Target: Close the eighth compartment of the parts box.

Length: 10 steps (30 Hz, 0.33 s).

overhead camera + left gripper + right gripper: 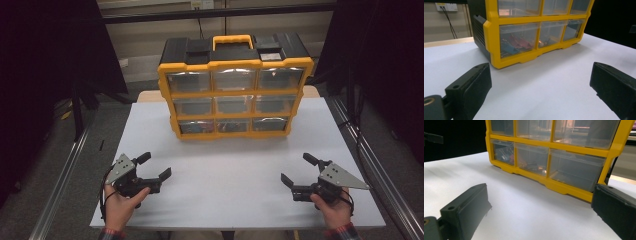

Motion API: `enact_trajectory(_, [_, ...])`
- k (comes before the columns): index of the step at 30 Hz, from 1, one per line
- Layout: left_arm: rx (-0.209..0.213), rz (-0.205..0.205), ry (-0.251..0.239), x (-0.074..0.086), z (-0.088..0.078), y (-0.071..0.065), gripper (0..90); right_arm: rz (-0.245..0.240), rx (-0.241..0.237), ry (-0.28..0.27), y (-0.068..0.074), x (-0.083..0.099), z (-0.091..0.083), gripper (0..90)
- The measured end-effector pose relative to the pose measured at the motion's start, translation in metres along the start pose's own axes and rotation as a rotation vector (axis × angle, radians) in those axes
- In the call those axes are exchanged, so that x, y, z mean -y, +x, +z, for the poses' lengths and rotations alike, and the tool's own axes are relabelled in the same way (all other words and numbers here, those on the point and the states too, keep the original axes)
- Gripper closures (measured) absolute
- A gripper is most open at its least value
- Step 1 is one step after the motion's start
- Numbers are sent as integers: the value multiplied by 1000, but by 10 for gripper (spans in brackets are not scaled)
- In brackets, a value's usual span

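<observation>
A yellow and black drawer organizer (234, 85) stands upright at the far middle of the white table (235, 180), its clear drawers all pushed in. Small coloured items fill its bottom drawers (517, 42); the organizer (554, 152) also rises close ahead in the right gripper view. My left gripper (156, 166) rests near the table's front left, held by a hand, jaws wide apart with nothing between them. My right gripper (299, 169) sits at the front right, likewise open and holding nothing. Both point inward and toward the organizer, well short of it.
Metal frame rails (60, 185) run along both sides of the table. Dark curtains hang left and right, with a wall behind the organizer. White tabletop stretches between the two grippers and the organizer.
</observation>
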<state>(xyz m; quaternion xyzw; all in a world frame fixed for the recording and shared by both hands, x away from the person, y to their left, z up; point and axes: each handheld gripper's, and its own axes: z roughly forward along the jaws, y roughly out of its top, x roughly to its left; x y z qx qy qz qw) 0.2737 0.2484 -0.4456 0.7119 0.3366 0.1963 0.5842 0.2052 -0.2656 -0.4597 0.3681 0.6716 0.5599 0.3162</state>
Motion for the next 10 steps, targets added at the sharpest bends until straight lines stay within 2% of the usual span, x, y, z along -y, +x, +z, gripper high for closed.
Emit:
enact_trajectory(3, [3, 9, -4, 1, -1, 1, 32, -3, -4, 1, 1, 0, 1, 7])
enact_trajectory(6, [8, 19, 16, 4, 1, -1, 24, -5, -6, 6, 2, -1, 2, 7])
enact_trajectory(7, [9, 42, 33, 4, 0, 0, 22, -5, -6, 4, 2, -1, 2, 7])
enact_trajectory(10, [4, 33, 28, 5, 2, -2, 19, -12, -10, 4, 2, -1, 3, 7])
